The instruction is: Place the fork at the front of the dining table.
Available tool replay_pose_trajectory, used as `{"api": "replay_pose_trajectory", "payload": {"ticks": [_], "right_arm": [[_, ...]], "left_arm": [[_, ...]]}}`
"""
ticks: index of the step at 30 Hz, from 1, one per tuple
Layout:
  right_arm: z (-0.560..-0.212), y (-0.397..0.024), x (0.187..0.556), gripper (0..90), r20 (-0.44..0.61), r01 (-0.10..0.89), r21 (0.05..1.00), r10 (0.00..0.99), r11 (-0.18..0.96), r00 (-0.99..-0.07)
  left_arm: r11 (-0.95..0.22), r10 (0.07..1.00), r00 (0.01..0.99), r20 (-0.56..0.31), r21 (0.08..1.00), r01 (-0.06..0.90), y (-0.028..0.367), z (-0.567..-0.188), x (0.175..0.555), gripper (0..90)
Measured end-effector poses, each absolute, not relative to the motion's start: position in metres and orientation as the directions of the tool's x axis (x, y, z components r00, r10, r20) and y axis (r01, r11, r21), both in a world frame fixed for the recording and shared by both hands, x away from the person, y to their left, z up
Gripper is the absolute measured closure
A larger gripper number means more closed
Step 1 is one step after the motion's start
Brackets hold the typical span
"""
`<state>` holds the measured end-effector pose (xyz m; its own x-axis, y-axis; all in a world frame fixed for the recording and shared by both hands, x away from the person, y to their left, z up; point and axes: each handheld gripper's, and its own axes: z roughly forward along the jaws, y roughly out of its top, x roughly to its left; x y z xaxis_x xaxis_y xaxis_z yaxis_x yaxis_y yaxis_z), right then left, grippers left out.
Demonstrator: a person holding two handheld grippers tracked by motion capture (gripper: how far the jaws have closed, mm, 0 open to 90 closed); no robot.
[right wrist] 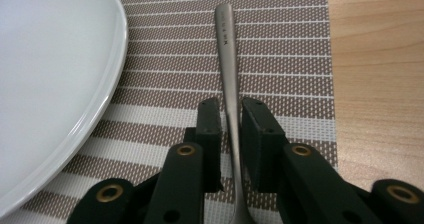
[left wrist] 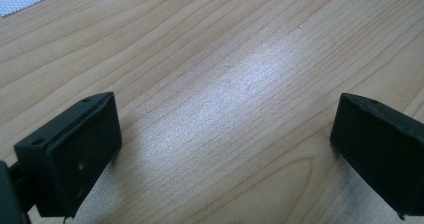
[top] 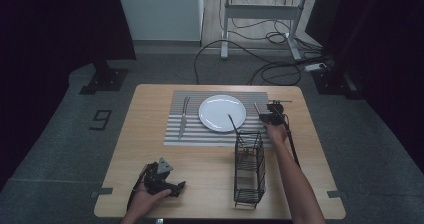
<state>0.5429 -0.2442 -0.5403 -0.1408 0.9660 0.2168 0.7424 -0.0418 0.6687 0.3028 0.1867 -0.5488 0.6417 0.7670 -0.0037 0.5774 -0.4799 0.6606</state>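
A metal cutlery piece (right wrist: 228, 59) lies on the striped placemat (right wrist: 280, 49) just right of the white plate (right wrist: 50, 84). My right gripper (right wrist: 231, 106) straddles its handle, with a thin gap showing at each pad, so the jaws are open around it. In the high view the right gripper (top: 268, 115) sits at the placemat's right edge beside the plate (top: 222, 112). My left gripper (top: 172, 186) rests low on the table near the front left. Its jaws (left wrist: 225, 144) stand wide open over bare wood with nothing between them.
A fork (top: 183, 116) lies on the placemat (top: 175, 134) left of the plate. A black wire cutlery basket (top: 249, 169) stands on the table (top: 150, 159) front right of centre, with a thin utensil (top: 233, 124) leaning out of it toward the plate.
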Motion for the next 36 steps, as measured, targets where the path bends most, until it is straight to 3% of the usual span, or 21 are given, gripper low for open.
{"api": "replay_pose_trajectory", "payload": {"ticks": [6,19,27,36], "right_arm": [[-0.529,-0.253,0.526,70.3,0.217,0.732,0.681,0.954,0.003,-0.206],[-0.513,-0.290,0.453,68.2,0.180,0.684,0.723,0.929,0.098,-0.323],[-0.529,-0.284,0.446,69.3,0.145,0.718,0.676,0.927,0.162,-0.346],[-0.532,-0.265,0.454,72.1,0.160,0.711,0.685,0.921,0.156,-0.356]], "left_arm": [[-0.480,0.767,0.642,-0.004,0.660,0.577,0.187,-0.549,0.303,0.0],[-0.480,0.767,0.642,-0.003,0.660,0.578,0.187,-0.549,0.303,0.0],[-0.480,0.767,0.641,-0.004,0.660,0.578,0.187,-0.549,0.303,0.0],[-0.480,0.767,0.641,-0.004,0.660,0.578,0.187,-0.549,0.303,0.0]]}}
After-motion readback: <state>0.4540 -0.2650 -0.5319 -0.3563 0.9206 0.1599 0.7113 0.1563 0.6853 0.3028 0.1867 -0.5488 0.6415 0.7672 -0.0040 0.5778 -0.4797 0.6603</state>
